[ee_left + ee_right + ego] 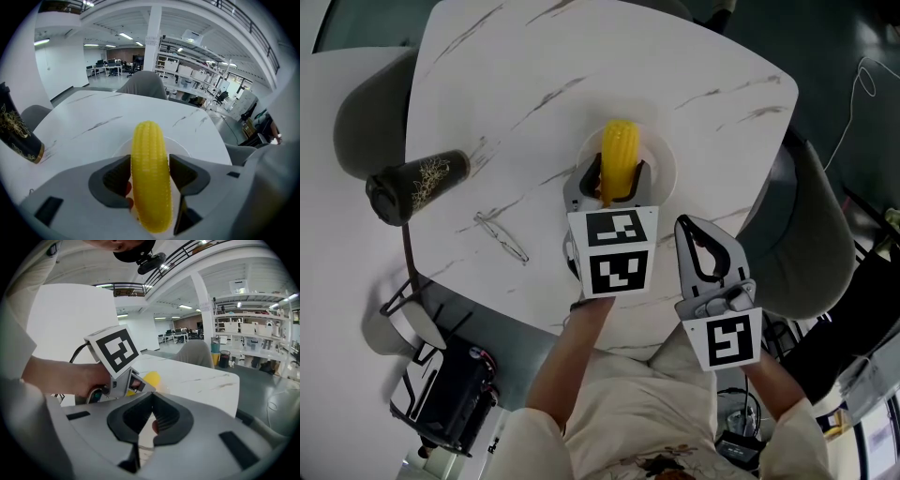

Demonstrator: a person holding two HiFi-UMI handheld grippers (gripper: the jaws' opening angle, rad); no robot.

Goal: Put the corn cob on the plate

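Glasses (502, 236) left of plate (667, 164), open tabletop (727, 117) right

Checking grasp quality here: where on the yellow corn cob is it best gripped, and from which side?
Grip the yellow corn cob across its mid-section, with the jaws on its two long sides, coming in from its near end along its length. The left gripper does just that: the narrow cylinder fits between the jaws, with its tip pointing away over the round white plate.

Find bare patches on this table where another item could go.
Free: the far half of the table beyond the plate, and its right corner. Crowded: near left, between the cup, glasses and left gripper holding the corn cob.
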